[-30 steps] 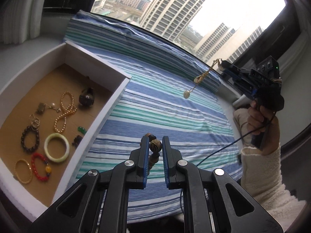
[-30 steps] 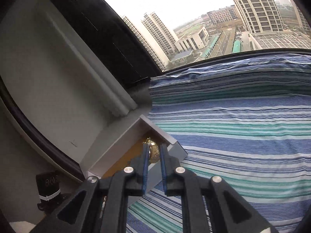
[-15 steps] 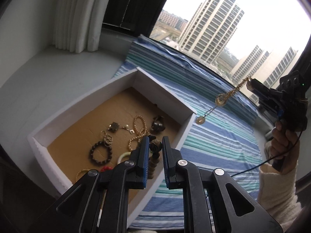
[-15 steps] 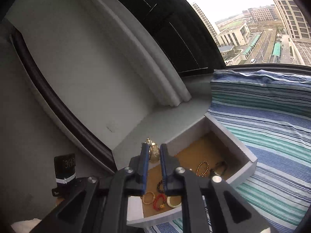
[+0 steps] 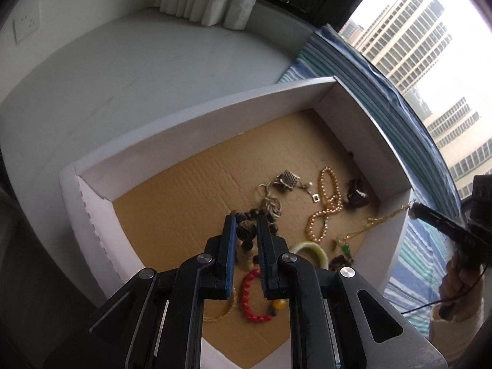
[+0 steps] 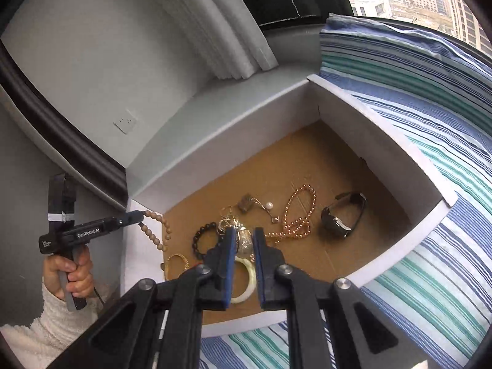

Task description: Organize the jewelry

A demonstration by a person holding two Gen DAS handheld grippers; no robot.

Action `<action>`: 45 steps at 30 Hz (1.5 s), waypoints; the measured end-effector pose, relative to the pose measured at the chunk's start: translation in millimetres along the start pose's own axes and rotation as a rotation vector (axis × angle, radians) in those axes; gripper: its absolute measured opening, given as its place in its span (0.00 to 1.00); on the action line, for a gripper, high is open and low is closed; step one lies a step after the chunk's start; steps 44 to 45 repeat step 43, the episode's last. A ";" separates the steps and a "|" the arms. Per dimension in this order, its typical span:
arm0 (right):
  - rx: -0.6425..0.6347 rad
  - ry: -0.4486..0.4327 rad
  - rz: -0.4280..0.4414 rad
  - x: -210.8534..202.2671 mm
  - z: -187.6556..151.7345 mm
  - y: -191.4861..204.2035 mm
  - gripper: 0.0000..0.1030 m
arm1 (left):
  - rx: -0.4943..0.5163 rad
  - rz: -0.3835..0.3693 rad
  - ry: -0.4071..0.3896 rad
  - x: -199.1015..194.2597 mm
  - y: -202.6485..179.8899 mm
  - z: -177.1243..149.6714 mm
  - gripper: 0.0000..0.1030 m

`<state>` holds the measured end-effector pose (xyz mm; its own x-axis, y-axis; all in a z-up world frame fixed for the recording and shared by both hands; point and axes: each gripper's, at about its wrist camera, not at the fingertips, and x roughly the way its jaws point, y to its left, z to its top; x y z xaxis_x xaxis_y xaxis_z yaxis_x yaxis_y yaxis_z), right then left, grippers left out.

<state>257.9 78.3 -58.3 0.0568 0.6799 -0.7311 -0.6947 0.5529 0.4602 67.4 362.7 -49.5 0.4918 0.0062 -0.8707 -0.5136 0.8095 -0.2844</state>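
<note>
Through my left wrist camera, my left tongs [image 5: 246,240] are nearly closed on a wooden bead strand [image 5: 246,234], pinching one carved bead near the tips while the rest hangs limp below, over the cardboard floor of the white tray [image 5: 190,117]. I judge the strand light and floppy; the round beads could roll out of a loose pinch, so holding squarely on one bead suits it. At the right edge my right tongs [image 5: 413,208] dangle a gold chain necklace [image 5: 381,220] over the tray's wall.

Through my right wrist camera, my right tongs [image 6: 244,240] are nearly closed on the necklace's round gold pendant [image 6: 244,239]. I expect the fine chain to be slippery and quick to tangle with the pearl necklace [image 6: 299,212] and dark bead bracelet [image 6: 203,240] lying below it. The stiff pendant is the sounder place to hold. At the left, my left tongs [image 6: 140,215] trail the bead strand over the tray's near corner.
</note>
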 end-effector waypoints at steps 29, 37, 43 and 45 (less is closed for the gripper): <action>-0.327 -0.045 -0.415 -2.3 -35.9 98.3 0.70 | 0.019 0.426 -0.279 -83.0 -92.4 -70.7 0.98; -0.325 -0.040 -0.437 3.0 -38.6 100.0 0.70 | 0.022 0.409 -0.257 -77.8 -95.9 -72.9 0.98; -0.319 -0.043 -0.427 4.1 -38.9 99.7 0.70 | 0.029 0.398 -0.281 -78.7 -98.8 -75.6 0.98; -0.319 -0.043 -0.427 4.1 -38.9 99.7 0.70 | 0.029 0.398 -0.281 -78.7 -98.8 -75.6 0.98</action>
